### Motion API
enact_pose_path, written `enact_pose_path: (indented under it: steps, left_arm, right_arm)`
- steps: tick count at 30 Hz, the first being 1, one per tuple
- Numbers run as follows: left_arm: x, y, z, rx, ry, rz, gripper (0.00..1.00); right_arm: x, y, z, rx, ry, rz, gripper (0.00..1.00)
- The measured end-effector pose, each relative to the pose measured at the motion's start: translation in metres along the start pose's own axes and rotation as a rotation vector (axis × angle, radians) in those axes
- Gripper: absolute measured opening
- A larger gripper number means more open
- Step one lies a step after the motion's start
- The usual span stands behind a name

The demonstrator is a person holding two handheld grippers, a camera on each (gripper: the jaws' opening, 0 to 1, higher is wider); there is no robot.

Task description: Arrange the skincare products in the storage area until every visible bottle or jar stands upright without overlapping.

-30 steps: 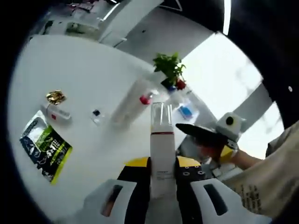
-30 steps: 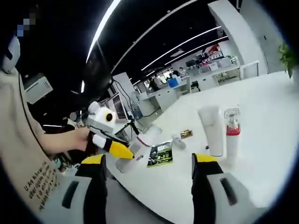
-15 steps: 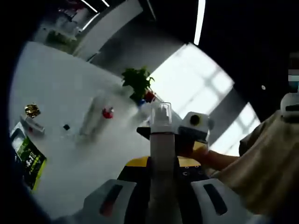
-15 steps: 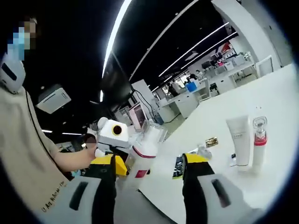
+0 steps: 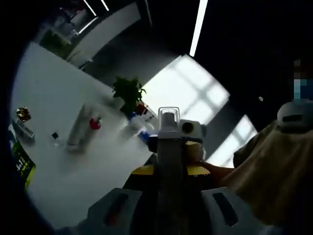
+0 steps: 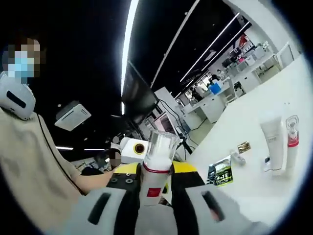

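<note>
A white bottle (image 6: 155, 169) with a clear cap and red band stands between both grippers' jaws; the right gripper (image 6: 155, 196) and left gripper (image 5: 168, 183) each clamp it

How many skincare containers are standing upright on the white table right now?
2: a white squeeze tube standing on its cap and a red-collared pump bottle right beside it, far right of the right gripper view. A small item lies flat near the sachets; others may be hidden.

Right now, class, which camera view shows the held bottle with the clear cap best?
The right gripper view: the bottle is lit, showing clear cap, red band and label between the tongs. In the left gripper view the bottle appears as a dark silhouette, details lost.
</note>
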State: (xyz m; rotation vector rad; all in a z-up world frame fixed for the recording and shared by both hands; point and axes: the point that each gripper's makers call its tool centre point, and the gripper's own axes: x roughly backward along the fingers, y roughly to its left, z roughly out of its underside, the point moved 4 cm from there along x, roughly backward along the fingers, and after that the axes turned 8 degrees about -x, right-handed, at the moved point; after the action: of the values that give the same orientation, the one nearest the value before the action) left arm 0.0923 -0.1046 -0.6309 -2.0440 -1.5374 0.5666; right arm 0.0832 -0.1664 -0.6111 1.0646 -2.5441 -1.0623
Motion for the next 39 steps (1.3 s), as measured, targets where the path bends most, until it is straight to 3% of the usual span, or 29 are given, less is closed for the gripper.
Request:
enact_pose_path:
  steps: [5,9,15,19,23,25,27,30,34,37,39]
  left_arm:
    - [-0.004,0.003,0.001,-0.032,0.023,-0.036,0.17]
    - [-0.008,0.009,-0.004,-0.099,0.050,-0.147,0.19]
    - [-0.017,0.019,-0.009,-0.321,0.165,-0.411,0.22]
    - [-0.020,0.021,-0.013,-0.430,0.168,-0.575,0.21]
    - [-0.020,0.022,-0.014,-0.596,0.199,-0.724,0.19]
    - [-0.017,0.024,-0.013,-0.619,0.221,-0.793,0.18]
    - [-0.016,0.025,-0.011,-0.592,0.227,-0.784,0.18]
    - [-0.012,0.024,-0.009,-0.541,0.207,-0.746,0.18]
    - [-0.011,0.023,-0.008,-0.538,0.214,-0.728,0.18]
    - [-0.013,0.019,-0.005,-0.492,0.199,-0.660,0.18]
    - [-0.013,0.015,-0.007,-0.459,0.177,-0.588,0.18]
  right_arm:
    - [0.004,-0.004,-0.001,0.015,0.023,0.059,0.21]
    - [0.004,-0.005,-0.007,0.072,0.002,0.136,0.21]
    - [0.002,-0.017,-0.012,0.103,-0.034,0.345,0.20]
    - [0.000,-0.018,-0.019,0.115,-0.071,0.490,0.20]
    - [-0.006,-0.010,-0.020,0.135,-0.083,0.551,0.20]
    - [-0.011,-0.004,-0.018,0.179,-0.076,0.563,0.19]
    - [-0.012,-0.001,-0.014,0.248,-0.052,0.572,0.19]
    - [-0.010,0.000,-0.014,0.230,-0.051,0.560,0.19]
    - [-0.008,0.001,-0.012,0.224,-0.048,0.549,0.19]
    - [-0.005,0.003,-0.011,0.244,-0.045,0.523,0.19]
    - [-0.004,0.008,-0.013,0.252,-0.060,0.452,0.19]
